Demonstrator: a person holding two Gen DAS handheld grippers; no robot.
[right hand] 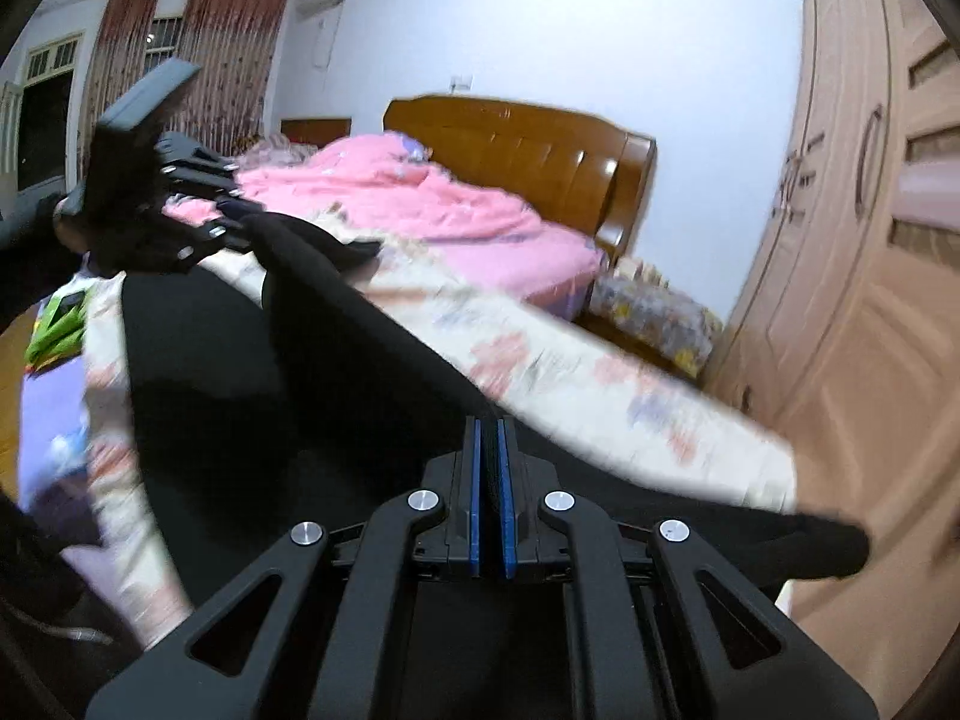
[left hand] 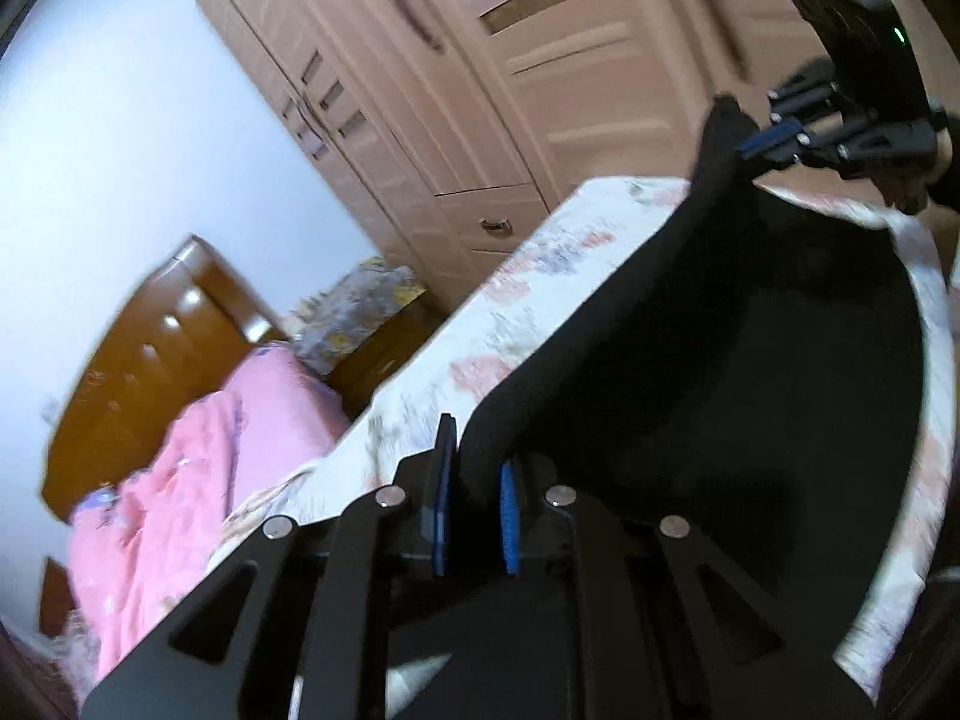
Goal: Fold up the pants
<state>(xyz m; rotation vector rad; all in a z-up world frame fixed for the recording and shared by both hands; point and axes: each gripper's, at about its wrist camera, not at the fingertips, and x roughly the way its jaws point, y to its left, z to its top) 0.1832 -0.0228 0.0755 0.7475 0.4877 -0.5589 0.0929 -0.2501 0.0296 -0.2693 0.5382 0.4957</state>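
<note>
Right gripper [right hand: 492, 456] tips buried in pants [right hand: 270, 396]

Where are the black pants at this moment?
The black pants are lifted over the floral sheet, one edge clamped in the left gripper, another in the right gripper.

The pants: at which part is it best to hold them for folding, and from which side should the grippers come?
Grip the pants at the two ends of one edge, coming from the near side of the floral table. The fabric hangs limp and wide, so two spread pinches keep it taut. Both the left gripper and right gripper are shut on such an edge.
</note>
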